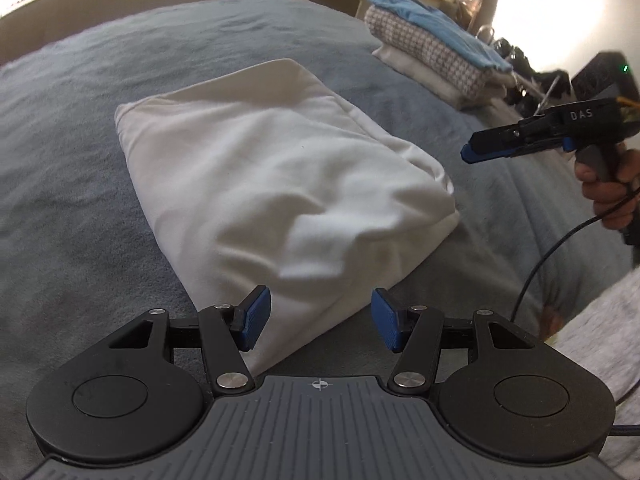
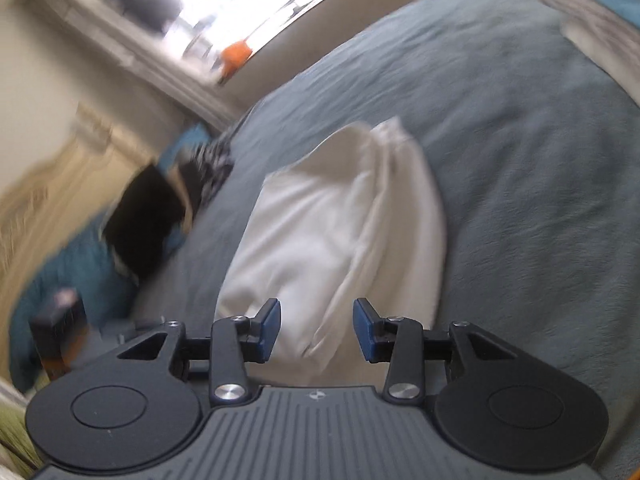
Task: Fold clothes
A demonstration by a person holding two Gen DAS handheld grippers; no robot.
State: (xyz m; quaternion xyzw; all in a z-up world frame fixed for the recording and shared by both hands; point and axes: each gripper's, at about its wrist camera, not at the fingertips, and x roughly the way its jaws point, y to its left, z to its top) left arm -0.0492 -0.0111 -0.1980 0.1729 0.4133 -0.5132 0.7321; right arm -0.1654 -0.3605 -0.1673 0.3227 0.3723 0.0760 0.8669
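Note:
A folded white garment (image 1: 276, 184) lies on the grey-blue bedspread (image 1: 80, 160). My left gripper (image 1: 320, 318) hovers at the garment's near corner, its blue pads apart and pressing on nothing. In the left wrist view my right gripper (image 1: 472, 152) hangs in a person's hand off the garment's right side, above the bed. The right wrist view is blurred by motion. In it, the right gripper (image 2: 316, 330) stands open over the near end of the white garment (image 2: 340, 216), with its pads clear of the cloth.
A stack of folded clothes (image 1: 432, 44), blue on top of a patterned piece and white ones, sits at the bed's far right. A dark blurred pile of clothes (image 2: 152, 216) lies to the left. A black cable (image 1: 560, 248) and a grey sleeve (image 1: 600, 328) are at the right.

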